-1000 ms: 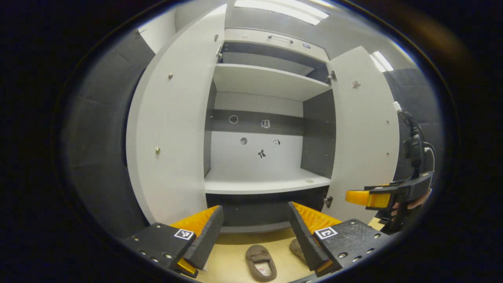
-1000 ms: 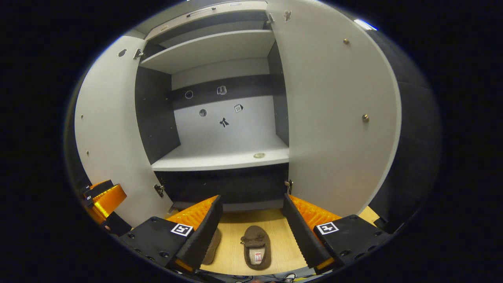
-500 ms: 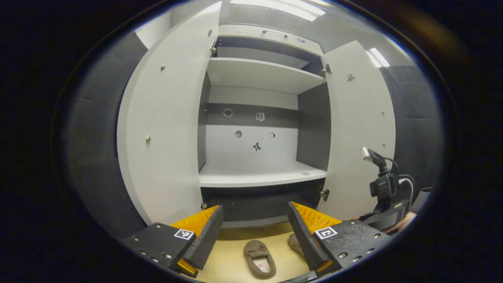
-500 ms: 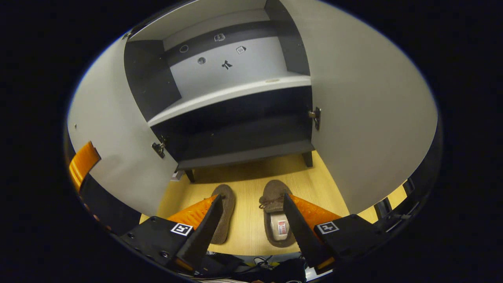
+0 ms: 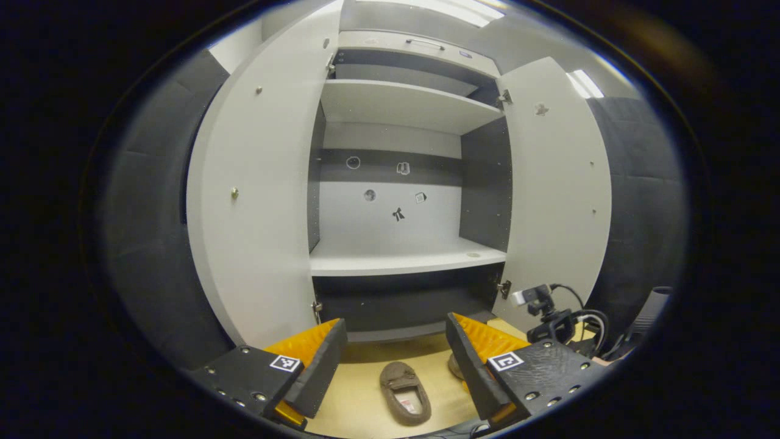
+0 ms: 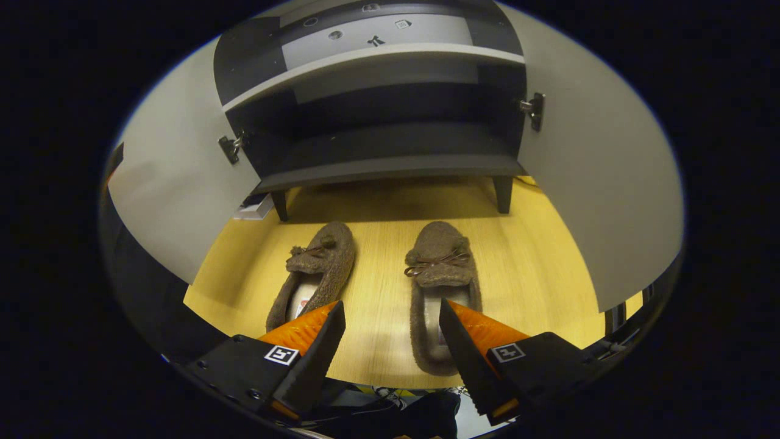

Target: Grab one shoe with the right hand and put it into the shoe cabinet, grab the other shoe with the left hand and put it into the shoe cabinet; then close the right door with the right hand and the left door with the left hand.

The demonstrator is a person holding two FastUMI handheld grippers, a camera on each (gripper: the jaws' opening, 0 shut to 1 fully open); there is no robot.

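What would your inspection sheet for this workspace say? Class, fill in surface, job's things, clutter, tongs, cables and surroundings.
Surface: pale wooden floor, bare around the shoes.
Job's things: two brown slippers, left slipper and right slipper, side by side before the shoe cabinet; left door and right door open; shelves bare.
Clutter: small white item by a cabinet leg.
Tongs: left tongs open, held high; right tongs open, above the slippers.
Cables: black cables at the other tool.
Surroundings: dark padded walls.
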